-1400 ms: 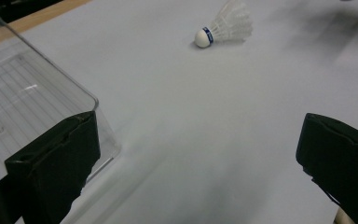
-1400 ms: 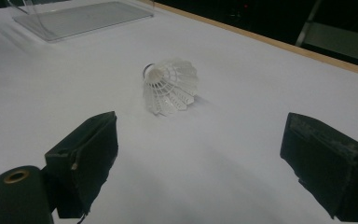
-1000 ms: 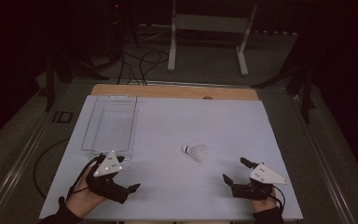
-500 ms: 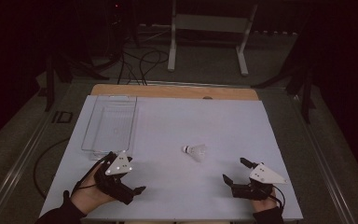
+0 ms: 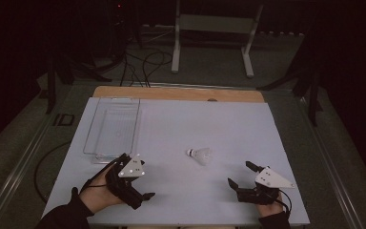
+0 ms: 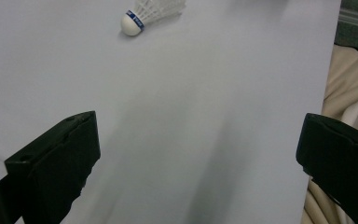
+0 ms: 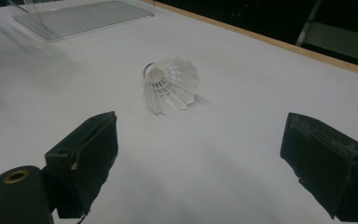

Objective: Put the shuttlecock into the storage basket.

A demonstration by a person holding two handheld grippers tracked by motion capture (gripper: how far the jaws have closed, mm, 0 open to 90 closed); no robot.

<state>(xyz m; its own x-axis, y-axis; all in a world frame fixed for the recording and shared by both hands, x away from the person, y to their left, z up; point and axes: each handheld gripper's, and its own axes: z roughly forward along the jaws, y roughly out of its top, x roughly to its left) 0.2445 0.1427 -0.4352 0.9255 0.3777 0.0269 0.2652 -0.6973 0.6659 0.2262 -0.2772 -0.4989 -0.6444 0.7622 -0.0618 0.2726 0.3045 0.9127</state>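
Note:
A white shuttlecock [image 5: 199, 154] lies on its side on the white table sheet [image 5: 209, 119], a little right of centre. In the left gripper view the shuttlecock [image 6: 151, 11] shows its cork with a blue band, far ahead. My left gripper [image 5: 138, 175] is held low at the front left, open and empty, its jaws turned toward the shuttlecock. At the front right my right gripper [image 5: 239, 174] is open too, with nothing between its jaws. The shuttlecock [image 7: 170, 86] lies a short way ahead of the right gripper [image 7: 205, 158], feathers toward it.
A clear plastic tray [image 5: 112, 126] rests on the sheet's left side, just beyond the left gripper. A wooden strip [image 5: 178, 93] runs along the far table edge. A metal stand [image 5: 214, 28] and cables [image 5: 143, 62] are on the floor behind.
My left gripper has shifted right and turned toward the shuttlecock, staying open. The right gripper and the shuttlecock have not moved.

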